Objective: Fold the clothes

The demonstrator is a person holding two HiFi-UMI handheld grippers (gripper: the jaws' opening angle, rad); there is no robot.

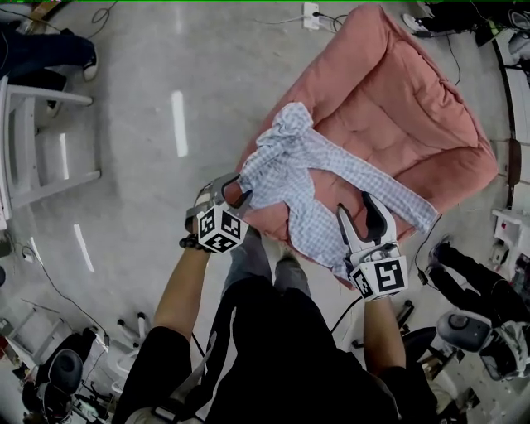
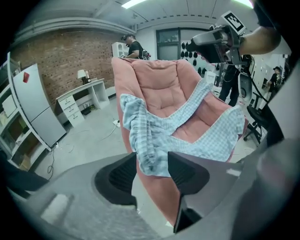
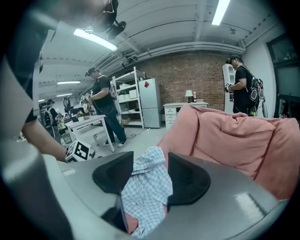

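Note:
A light blue checked shirt (image 1: 306, 178) lies crumpled across the front of a pink cushioned seat (image 1: 414, 108), with one sleeve trailing to the right. My left gripper (image 1: 234, 192) is at the shirt's left edge. In the left gripper view its jaws stand apart, with a hanging fold of the shirt (image 2: 150, 136) between them and no pad pressing on it. My right gripper (image 1: 364, 217) hangs over the seat's front edge near the shirt's lower hem. Its jaws are open, and the shirt (image 3: 145, 187) shows in the gap.
The pink seat (image 2: 159, 84) stands on a grey floor. A white frame (image 1: 33, 141) is at the left, a power strip (image 1: 310, 15) at the top, and an office chair (image 1: 480, 331) and another person's legs (image 1: 464, 273) at the right. People stand farther back.

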